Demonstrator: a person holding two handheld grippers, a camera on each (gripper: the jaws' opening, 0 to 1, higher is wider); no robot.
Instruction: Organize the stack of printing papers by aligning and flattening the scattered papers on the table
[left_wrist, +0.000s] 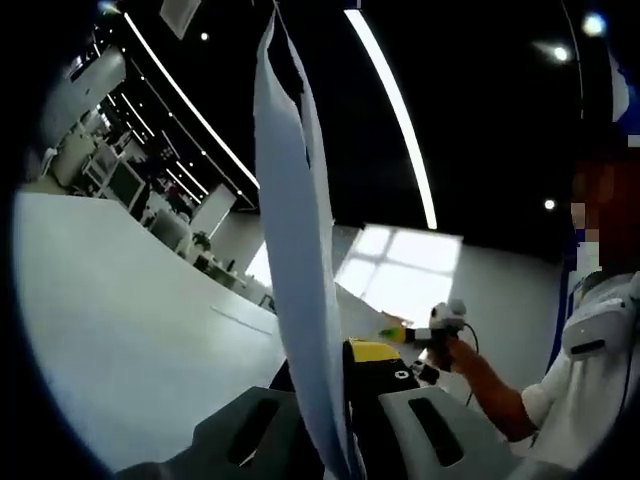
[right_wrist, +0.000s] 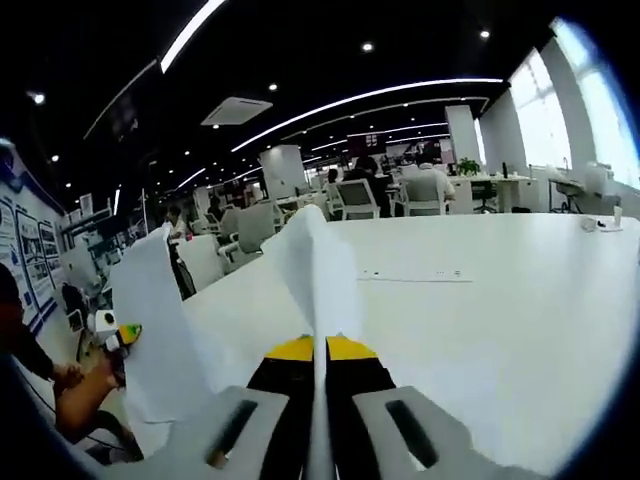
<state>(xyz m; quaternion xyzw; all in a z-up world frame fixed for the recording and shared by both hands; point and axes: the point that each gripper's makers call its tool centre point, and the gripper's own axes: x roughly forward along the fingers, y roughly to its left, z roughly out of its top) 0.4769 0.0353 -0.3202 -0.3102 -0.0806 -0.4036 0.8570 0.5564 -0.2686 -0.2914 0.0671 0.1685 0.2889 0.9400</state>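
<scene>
Left gripper view first: the left tool has its jaws pressed together on a sheet of paper, and that sheet rises edge-on from between the jaws, a tall pale strip climbing toward the dark ceiling with its long light strips. The sheet is lifted clear of the white table, which spreads away to the left. Just beyond the jaws sits a yellow-and-black tool tip, the right tool, close against the paper. Off to the right, a person's hand grips a handle, forearm running back to a white sleeve. A bright window glows behind.

Over to the right gripper view: the right tool, yellow-tipped on black jaws, is closed tight on paper too. The sheet stands up from the pinch and folds into a peak above the jaws, off the table. To the left a second white sheet hangs upright; whether it is a separate piece or the same one curling round, I cannot tell. At the far left edge a hand holds the left tool's handle beside that sheet. The white table stretches away to the right, with office chairs and desks in the background under ceiling lights.
</scene>
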